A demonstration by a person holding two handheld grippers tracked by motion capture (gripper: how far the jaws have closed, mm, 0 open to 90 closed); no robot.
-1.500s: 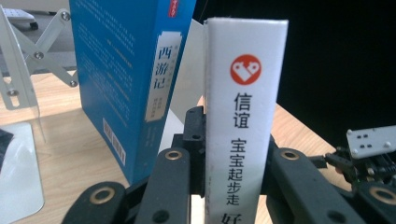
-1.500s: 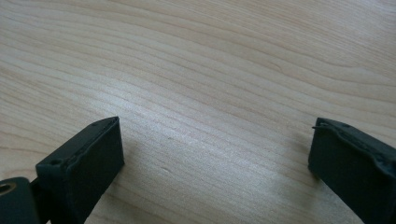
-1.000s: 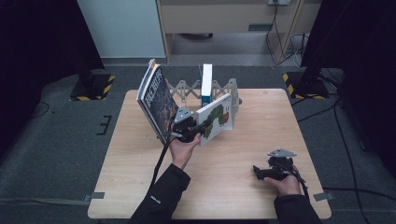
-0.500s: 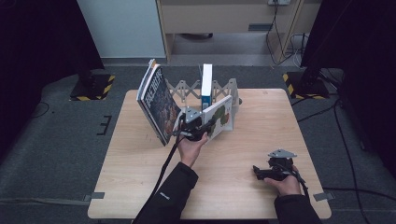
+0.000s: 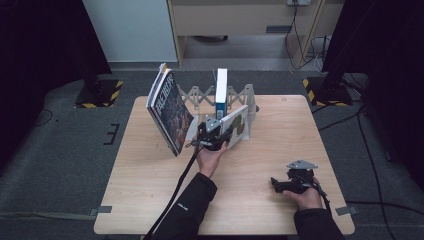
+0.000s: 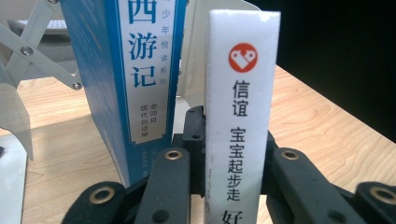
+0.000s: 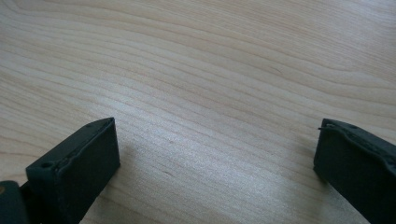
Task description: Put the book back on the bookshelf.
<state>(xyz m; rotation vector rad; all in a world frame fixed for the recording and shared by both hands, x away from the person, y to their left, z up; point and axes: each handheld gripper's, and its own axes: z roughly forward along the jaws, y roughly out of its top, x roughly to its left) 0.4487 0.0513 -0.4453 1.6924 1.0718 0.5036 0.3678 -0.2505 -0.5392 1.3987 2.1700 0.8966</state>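
Observation:
My left gripper (image 5: 214, 134) is shut on a thin white-spined book (image 5: 236, 124) with a green picture cover, holding it tilted just in front of the folding metal book rack (image 5: 193, 95). In the left gripper view the white spine (image 6: 240, 93) stands upright between the black jaws of my left gripper (image 6: 233, 154), right beside a blue book (image 6: 140, 79). That blue-and-white book (image 5: 221, 92) stands upright in the rack. My right gripper (image 5: 294, 183) rests near the table's front right, open over bare wood, as the right gripper view also shows of my right gripper (image 7: 217, 149).
A large dark-covered book (image 5: 169, 112) leans steeply at the rack's left end. The wooden table (image 5: 150, 200) has free room along its front and right side. Rack arms (image 6: 32, 51) cross at the left in the left gripper view.
My left hand has carried the white-spined book a little to the right and down, closer to the rack and the blue book. The right hand has stayed put.

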